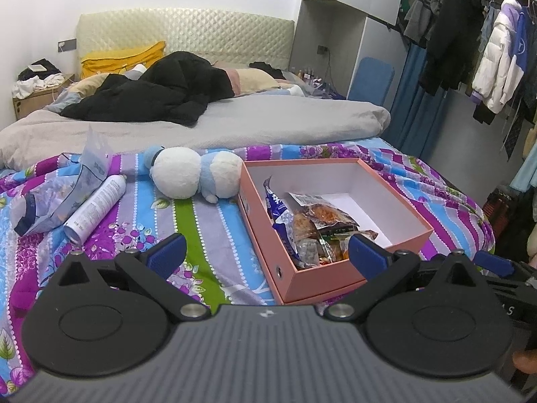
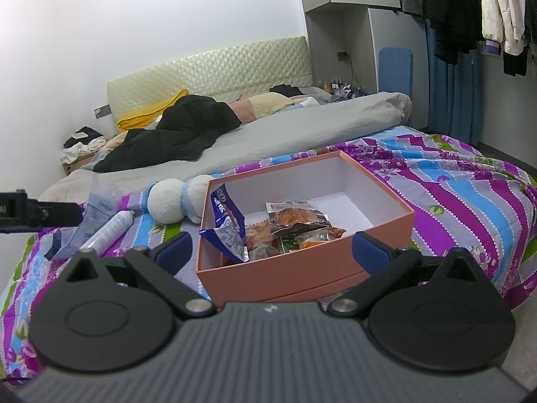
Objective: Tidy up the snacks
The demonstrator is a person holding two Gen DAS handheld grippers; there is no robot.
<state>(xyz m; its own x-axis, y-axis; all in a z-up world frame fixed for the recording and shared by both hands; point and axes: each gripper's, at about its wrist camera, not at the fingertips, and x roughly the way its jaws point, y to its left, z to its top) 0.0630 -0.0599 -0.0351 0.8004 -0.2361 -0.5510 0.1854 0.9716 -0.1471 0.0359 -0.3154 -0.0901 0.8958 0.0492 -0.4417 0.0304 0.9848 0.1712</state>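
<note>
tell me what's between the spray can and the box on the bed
A stuffed toy lies between the spray can and the box, on striped bedspread; clearest in the left wrist view.

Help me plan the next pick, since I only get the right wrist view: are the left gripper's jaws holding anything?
Observer: No. The left gripper has its jaws open and empty, just short of the open pink cardboard box.
Operator: Is there anything on the box's left outer wall? I can't see that side.
Observer: Yes, a small round metal eyelet sits in that wall, close to the near corner.
</note>
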